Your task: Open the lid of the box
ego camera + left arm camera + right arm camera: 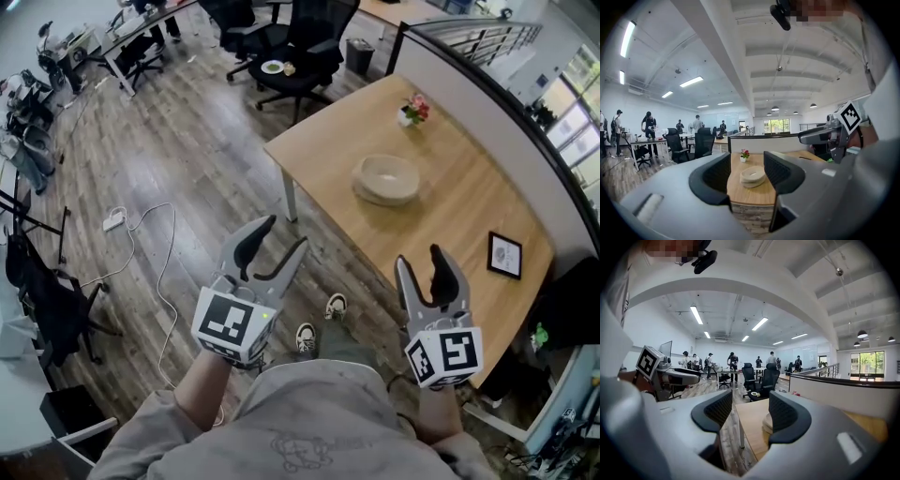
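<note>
A round cream box with its lid on point(386, 179) sits in the middle of the wooden table point(469, 211). It shows between the left jaws as the box point(753, 176), and partly behind a right pad as the box point(766, 423). My left gripper point(274, 244) hangs open over the floor, short of the table's near edge. My right gripper point(420, 260) is open too, above the table's near edge. Both are well away from the box and hold nothing. From the left gripper view point(746, 174) the right gripper shows at the right; the right gripper view point(750, 416) shows the left one.
A small pot of pink flowers point(412, 111) stands at the table's far side. A black picture frame point(504, 255) lies at its right. A partition wall point(487, 103) borders the table. Office chairs point(300, 47) stand beyond. A white cable point(150, 244) trails on the wood floor. Several people stand far off.
</note>
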A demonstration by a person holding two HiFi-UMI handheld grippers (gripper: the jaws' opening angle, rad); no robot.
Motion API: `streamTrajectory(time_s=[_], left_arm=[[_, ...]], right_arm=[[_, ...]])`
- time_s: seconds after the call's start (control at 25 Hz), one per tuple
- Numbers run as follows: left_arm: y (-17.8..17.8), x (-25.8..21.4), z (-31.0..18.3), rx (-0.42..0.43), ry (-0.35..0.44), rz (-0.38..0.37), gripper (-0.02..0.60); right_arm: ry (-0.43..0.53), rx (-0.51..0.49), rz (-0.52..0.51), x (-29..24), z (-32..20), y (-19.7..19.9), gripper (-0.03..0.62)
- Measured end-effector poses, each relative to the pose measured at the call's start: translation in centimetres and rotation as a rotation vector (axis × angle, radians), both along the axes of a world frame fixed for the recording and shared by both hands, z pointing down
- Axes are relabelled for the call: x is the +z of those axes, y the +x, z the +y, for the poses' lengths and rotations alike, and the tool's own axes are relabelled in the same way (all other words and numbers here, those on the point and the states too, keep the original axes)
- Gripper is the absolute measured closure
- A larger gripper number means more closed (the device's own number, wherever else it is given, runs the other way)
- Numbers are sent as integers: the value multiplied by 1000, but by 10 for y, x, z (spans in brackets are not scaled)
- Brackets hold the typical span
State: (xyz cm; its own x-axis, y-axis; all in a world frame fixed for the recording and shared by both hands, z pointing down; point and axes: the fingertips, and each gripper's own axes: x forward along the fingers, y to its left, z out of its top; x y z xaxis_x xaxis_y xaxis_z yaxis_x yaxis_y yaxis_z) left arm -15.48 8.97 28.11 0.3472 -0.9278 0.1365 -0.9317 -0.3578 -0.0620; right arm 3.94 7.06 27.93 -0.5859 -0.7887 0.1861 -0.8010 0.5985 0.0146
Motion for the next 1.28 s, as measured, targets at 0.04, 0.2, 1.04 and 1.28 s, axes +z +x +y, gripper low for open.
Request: streamTrajectory(time_s=[0.04,0.2,1.04,1.28], left_arm=[[0,2,-8,12,0,-5,360],[6,8,-39,43,-33,10,362],[39,9,-248,138,-68,-47,367],[41,1,-274,121,-45,-15,370]], right_arm=[[-5,9,2,2,-7,1,365],[-28,25,-6,10,-36,6,365],[-106,23,-102,27,-241,19,365],[-97,21,-125,24,-269,32,365]])
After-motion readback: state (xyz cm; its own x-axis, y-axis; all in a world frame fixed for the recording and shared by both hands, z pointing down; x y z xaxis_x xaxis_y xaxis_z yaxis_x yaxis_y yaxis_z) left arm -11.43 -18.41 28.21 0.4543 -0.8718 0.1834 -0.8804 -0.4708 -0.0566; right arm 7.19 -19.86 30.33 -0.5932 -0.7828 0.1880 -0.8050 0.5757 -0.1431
